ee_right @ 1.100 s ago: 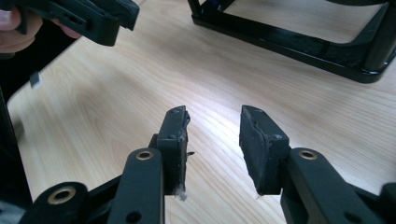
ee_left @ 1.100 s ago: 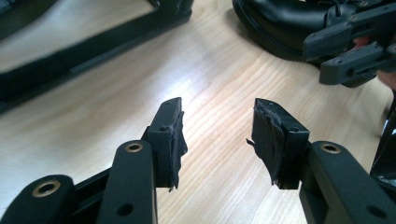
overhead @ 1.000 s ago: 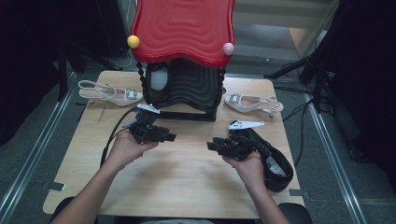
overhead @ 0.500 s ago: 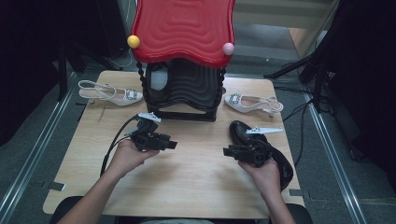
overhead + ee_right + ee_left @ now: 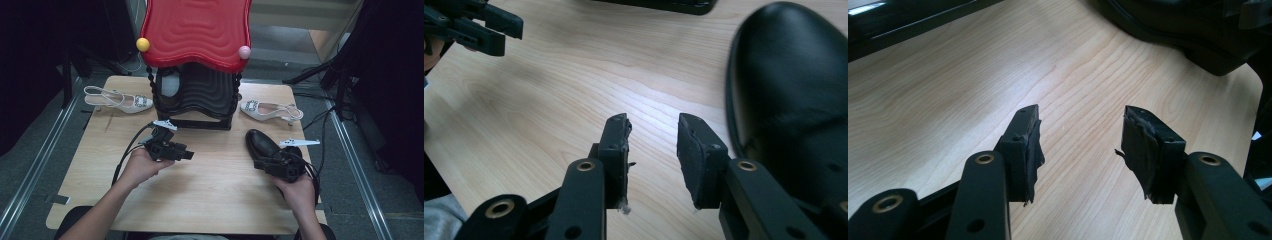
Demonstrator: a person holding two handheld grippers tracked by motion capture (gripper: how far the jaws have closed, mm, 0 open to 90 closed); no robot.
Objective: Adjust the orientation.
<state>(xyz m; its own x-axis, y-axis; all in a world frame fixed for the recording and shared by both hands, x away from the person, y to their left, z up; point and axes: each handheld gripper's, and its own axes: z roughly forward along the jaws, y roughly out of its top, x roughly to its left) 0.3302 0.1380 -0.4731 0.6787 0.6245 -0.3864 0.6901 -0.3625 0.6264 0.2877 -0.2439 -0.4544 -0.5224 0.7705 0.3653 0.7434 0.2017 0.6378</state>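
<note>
- The glossy black leather dress shoe (image 5: 264, 146) lies on its sole on the pale wood-grain tabletop (image 5: 215, 190), toward the table's right side, with its toe pointing to the far edge and the heel end under the right gripper (image 5: 264, 161).
- The right gripper, held in the person's right hand (image 5: 298, 192), sits low over the tabletop at the near end of that shoe. In the right gripper view its two black jaws stand apart with bare wood between them; the shoe's rounded toe (image 5: 791, 95) is just beside the right-hand jaw, not between the pads. The gripper is released and grasps nothing; its jaws have just been closing a little.
- The left gripper (image 5: 187, 155), held in the person's left hand (image 5: 142, 167), hovers over the middle-left of the table, pointing toward the right. Its jaws are parted with only tabletop between them, so it is released too, and they have just been opening slightly.
- A black tiered shoe rack (image 5: 200, 97) with a red wavy top (image 5: 197, 30) stands at the far middle of the table.
- One white slingback heeled shoe with a jewelled buckle (image 5: 117, 100) lies left of the rack, and its matching mate (image 5: 270, 111) lies right of it, just beyond the black shoe.
</note>
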